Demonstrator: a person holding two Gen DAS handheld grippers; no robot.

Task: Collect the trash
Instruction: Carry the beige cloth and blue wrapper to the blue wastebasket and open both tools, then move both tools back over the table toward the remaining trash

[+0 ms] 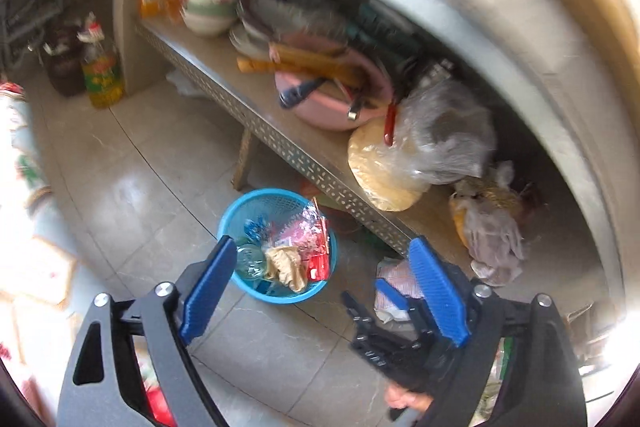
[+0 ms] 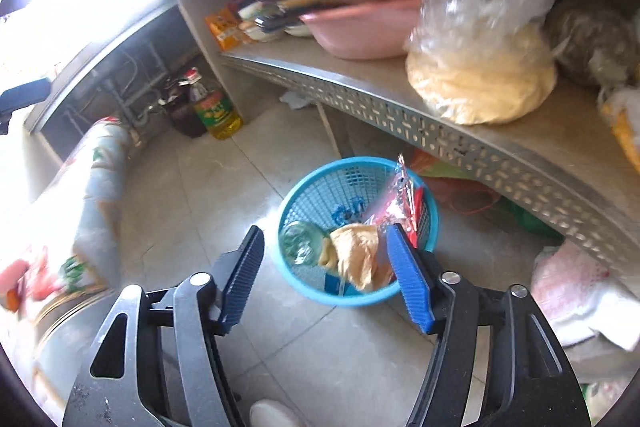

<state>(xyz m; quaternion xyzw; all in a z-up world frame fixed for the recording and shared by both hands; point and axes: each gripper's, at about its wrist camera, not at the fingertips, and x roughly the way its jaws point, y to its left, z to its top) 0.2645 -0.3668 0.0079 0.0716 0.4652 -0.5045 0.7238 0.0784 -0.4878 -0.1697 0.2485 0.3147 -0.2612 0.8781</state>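
- Basket [image 1: 244,281], blue plastic mesh, stands on the tiled floor [image 1: 168,163] just ahead of both grippers, beside the front edge of a low metal shelf [image 1: 304,163].
- Basket contents: a clear glass jar [image 1: 251,259], crumpled tan paper [image 1: 286,267] and red and pink wrappers [image 1: 310,239], all inside the rim.
- Left gripper [image 1: 320,259]: blue fingers spread wide apart, nothing between them; the basket shows just beyond its left finger.
- Right gripper [image 2: 322,247]: fingers likewise apart and holding nothing; its right fingertip overlaps the basket's near rim in view, contact cannot be told.
- In the left view the right gripper sits low, just behind the left gripper's right finger.
- Crumpled pale paper [image 1: 394,283] lies on the floor under the shelf edge, just ahead of the left gripper's right finger.
- Shelf, beyond and to the right of the grippers, carries a pink basin [image 2: 360,27] with utensils and a clear bag of yellowish flour [image 2: 480,83].
- Oil bottle [image 2: 216,107] stands on the floor far ahead to the left.
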